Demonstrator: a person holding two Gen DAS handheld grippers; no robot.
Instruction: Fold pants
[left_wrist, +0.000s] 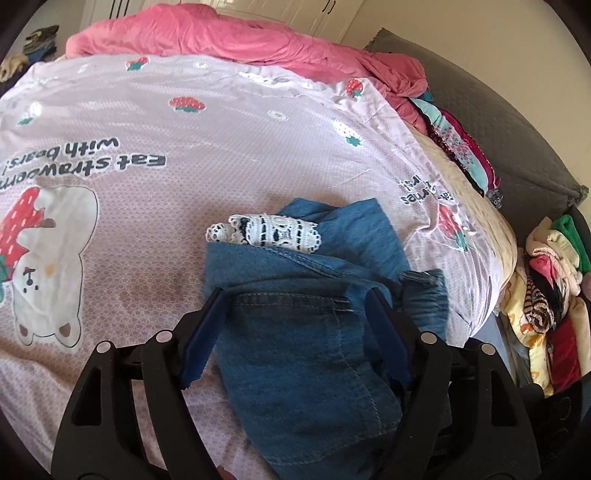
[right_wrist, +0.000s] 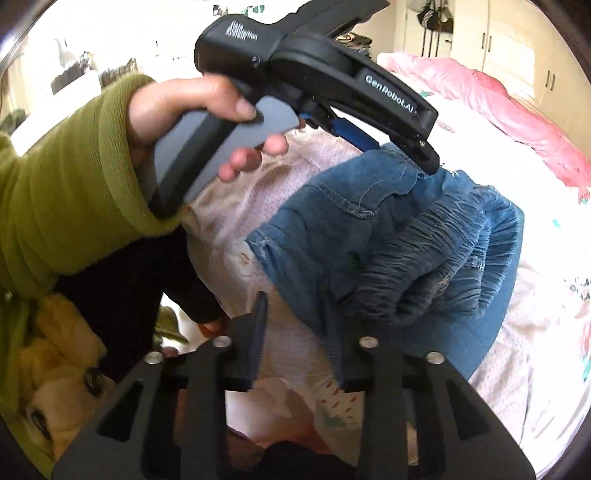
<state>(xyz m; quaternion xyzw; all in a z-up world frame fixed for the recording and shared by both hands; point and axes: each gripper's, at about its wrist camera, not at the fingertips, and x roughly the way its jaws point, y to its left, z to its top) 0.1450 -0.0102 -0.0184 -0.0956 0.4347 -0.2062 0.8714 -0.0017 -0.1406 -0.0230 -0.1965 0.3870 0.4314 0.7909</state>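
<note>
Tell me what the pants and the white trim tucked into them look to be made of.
Pants: apparently soft blue denim, matte, with pale contrast stitching and a gathered elastic-looking waistband. White trim: looks like cotton lace or crochet, with openwork holes and a scalloped edge; the exact fibre cannot be told.

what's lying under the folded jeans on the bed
The jeans rest on a pink strawberry-and-bear bedsheet. A white lace piece pokes out from beneath their upper fold. Anything else under the denim is covered.

Bed (left_wrist: 147, 110): denim pants (left_wrist: 314, 350), pink blanket (left_wrist: 221, 40).
</note>
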